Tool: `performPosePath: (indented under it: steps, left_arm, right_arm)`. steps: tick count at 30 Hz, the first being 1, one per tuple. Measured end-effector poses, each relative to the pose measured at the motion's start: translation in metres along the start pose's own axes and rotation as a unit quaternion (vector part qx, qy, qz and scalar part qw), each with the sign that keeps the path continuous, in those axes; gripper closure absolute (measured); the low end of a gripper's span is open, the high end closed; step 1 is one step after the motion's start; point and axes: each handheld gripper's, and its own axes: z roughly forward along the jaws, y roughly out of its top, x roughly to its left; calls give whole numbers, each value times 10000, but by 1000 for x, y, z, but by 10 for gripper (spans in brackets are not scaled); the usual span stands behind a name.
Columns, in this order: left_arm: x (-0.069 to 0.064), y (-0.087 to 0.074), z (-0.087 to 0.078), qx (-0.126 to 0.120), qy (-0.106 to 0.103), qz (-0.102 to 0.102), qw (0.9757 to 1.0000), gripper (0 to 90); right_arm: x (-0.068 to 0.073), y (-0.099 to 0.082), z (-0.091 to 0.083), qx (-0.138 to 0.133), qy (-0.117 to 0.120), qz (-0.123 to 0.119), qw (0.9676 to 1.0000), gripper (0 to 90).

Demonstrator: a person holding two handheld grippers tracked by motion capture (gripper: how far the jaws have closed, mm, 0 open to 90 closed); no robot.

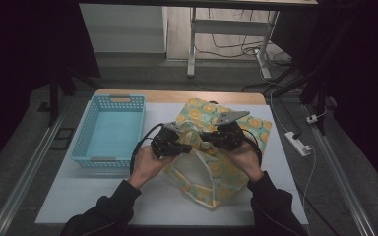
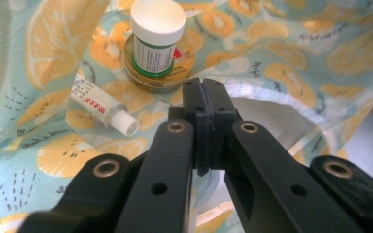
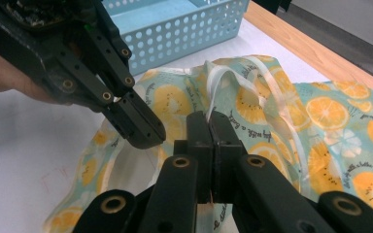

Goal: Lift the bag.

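A bag (image 1: 226, 172) printed with orange slices lies on the white mat, its mouth lifted between my two grippers. My left gripper (image 1: 188, 147) is shut with the bag's near rim pinched at its tips (image 2: 204, 94). Inside the bag are a white-capped bottle (image 2: 156, 36) standing on a round tin (image 2: 175, 80), and a small tube (image 2: 102, 107) lying beside them. My right gripper (image 3: 210, 121) is shut on the bag's pale strap (image 3: 218, 77). The left gripper (image 3: 143, 133) hangs just to its left in the right gripper view.
An empty light-blue perforated basket (image 1: 109, 130) stands left of the bag on the mat (image 1: 78, 196). The wooden table edge (image 1: 177, 96) runs behind. A power strip (image 1: 298, 143) and cables lie on the floor at the right.
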Motion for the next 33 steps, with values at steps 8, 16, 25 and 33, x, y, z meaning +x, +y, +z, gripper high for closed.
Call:
performPosePath:
  steps: [8,16,25,33]
  left_arm:
    - [5,14,-19,-98,-128,-24,9999,897]
    - [4,32,-44,-230,-148,6,9996,897]
    - [10,53,-75,-543,-228,-49,9983,897]
    - [10,73,-97,-815,-312,-46,9962,897]
  right_arm:
    - [2,11,-3,70,100,-18,9999,897]
    - [8,26,-11,45,277,-80,9996,899]
    - [12,49,-25,-61,376,-194,9991,900]
    - [13,67,-34,-187,414,-268,9986,900]
